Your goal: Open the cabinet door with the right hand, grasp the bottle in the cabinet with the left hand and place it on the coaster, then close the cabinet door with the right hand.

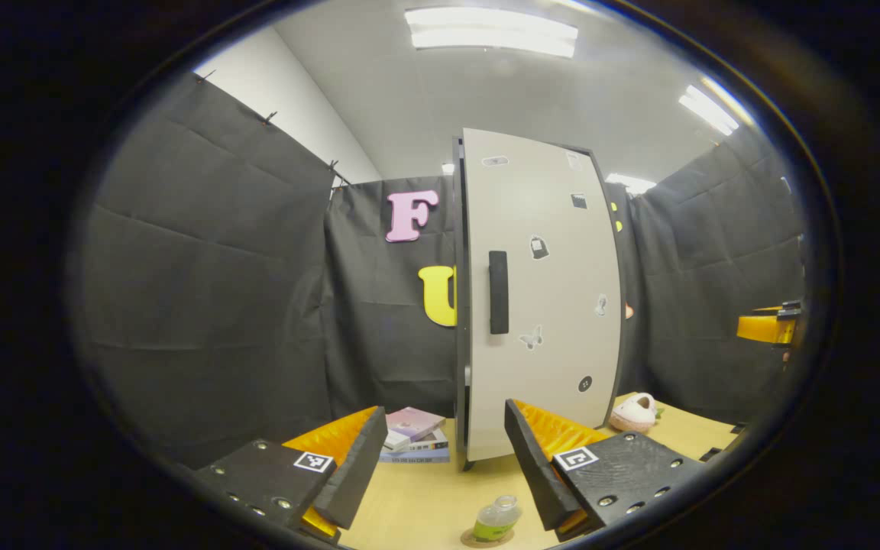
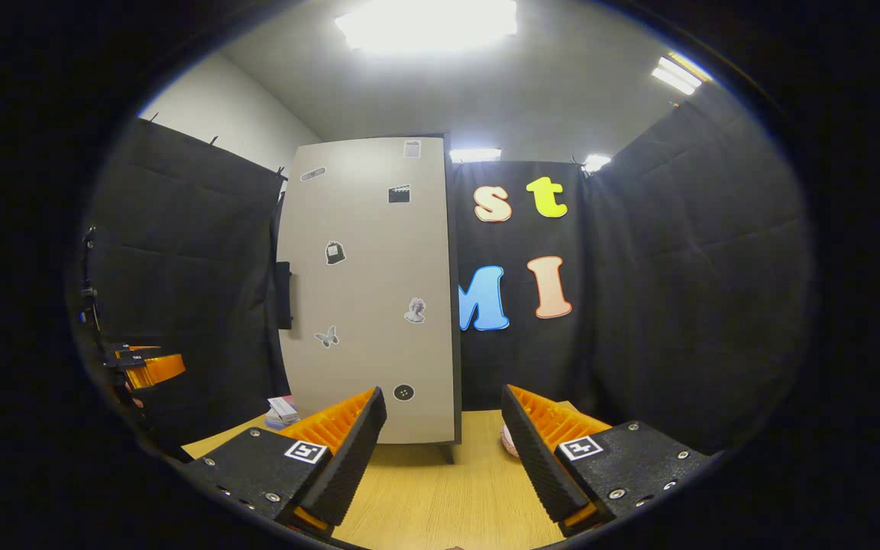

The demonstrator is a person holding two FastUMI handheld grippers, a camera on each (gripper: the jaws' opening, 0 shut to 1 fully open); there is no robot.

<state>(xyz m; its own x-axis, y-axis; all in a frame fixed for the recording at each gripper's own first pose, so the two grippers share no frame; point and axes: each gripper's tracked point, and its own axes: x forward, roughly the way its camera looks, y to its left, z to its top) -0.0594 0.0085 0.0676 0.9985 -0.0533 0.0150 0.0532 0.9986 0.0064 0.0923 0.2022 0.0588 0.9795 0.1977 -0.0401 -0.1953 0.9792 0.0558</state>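
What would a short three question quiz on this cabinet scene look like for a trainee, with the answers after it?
1. True or false: the cabinet door is shut.
2. Where does the bottle stand? A) inside the cabinet B) on the coaster on the table C) on the stack of books
3. How do the jaws of the left gripper and the right gripper stand, and does either hold anything?

Key
1. True.
2. B.
3. Both stand open, and neither holds anything.
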